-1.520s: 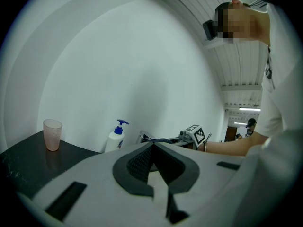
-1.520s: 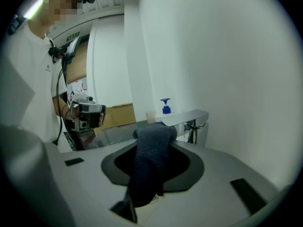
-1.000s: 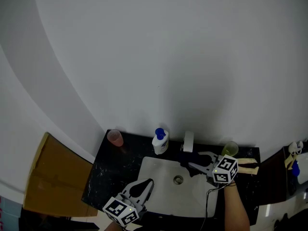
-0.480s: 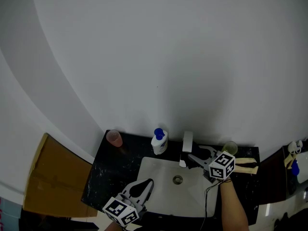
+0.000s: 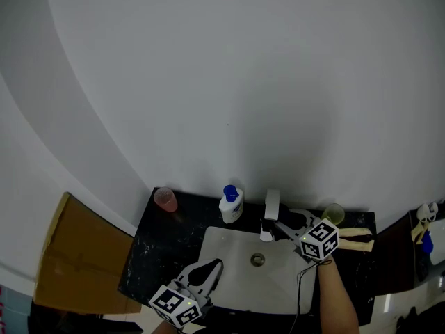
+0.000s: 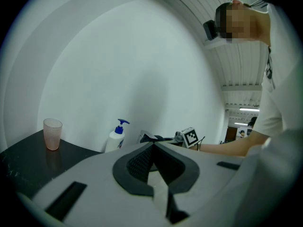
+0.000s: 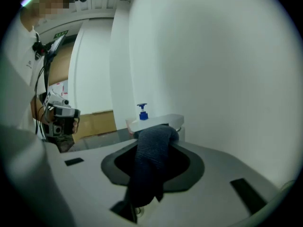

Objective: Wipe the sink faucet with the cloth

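Right claw [image 5: 280,224]: jaws clamped on a dark cloth [image 7: 148,160]. The cloth bulges out past the tips and hangs down between the jaws. Tips point toward 10 o'clock in the head view. The bunched cloth end is pressed against the white faucet [image 5: 270,205], on its side at 4 o'clock. From the right gripper view the faucet [image 7: 161,120] sits directly behind the cloth bulge, touching it as far as can be seen. Marker cube trails at 4 o'clock. The bare forearm [image 5: 338,299] runs back toward 6 o'clock, wrist roughly straight.

Left claw [image 5: 215,264]: jaws together in the left gripper view, tips meeting [image 6: 152,144], nothing between them. Held low over the near rim of the sink [image 5: 217,241], tips aimed toward 1 o'clock, well apart from the faucet.

Surroundings: white sink set in a black counter [image 5: 156,250]. Soap bottle [image 5: 231,204] with blue pump at 9 o'clock of the faucet, near it. Pink cup [image 5: 166,199] at the counter's far left corner. Yellow-green cup [image 5: 332,214] at 3 o'clock of the faucet, just past the right claw. Cardboard [image 5: 75,257] leans left of the counter. Plain white wall [image 5: 229,82] behind.
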Demonstrator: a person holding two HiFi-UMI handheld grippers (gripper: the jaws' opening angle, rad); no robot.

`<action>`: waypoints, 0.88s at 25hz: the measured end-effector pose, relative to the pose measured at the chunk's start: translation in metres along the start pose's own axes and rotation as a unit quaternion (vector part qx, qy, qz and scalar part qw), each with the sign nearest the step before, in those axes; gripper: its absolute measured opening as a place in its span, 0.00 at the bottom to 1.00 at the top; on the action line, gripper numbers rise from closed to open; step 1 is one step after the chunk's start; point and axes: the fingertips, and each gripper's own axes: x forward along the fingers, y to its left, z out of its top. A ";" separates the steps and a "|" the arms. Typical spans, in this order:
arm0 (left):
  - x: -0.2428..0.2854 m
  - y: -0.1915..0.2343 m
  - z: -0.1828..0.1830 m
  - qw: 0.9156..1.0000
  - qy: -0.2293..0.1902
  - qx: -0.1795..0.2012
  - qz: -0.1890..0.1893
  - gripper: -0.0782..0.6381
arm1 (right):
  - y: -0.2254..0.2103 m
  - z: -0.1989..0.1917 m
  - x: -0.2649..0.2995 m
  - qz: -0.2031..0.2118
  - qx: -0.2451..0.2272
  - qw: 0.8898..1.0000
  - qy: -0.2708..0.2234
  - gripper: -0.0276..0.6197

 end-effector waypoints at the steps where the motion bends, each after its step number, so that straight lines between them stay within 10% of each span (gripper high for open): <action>1: 0.000 0.000 -0.001 1.000 -0.001 0.000 -0.001 0.11 | -0.001 0.004 0.003 -0.002 -0.001 1.000 -0.004 0.23; 11: 0.002 0.004 0.006 1.000 0.007 0.001 0.012 0.11 | 0.060 0.002 -0.024 0.101 0.044 0.993 -0.049 0.23; 22: 0.005 0.002 0.005 1.000 0.011 0.003 0.010 0.11 | 0.011 -0.001 0.018 0.055 0.018 0.998 0.035 0.23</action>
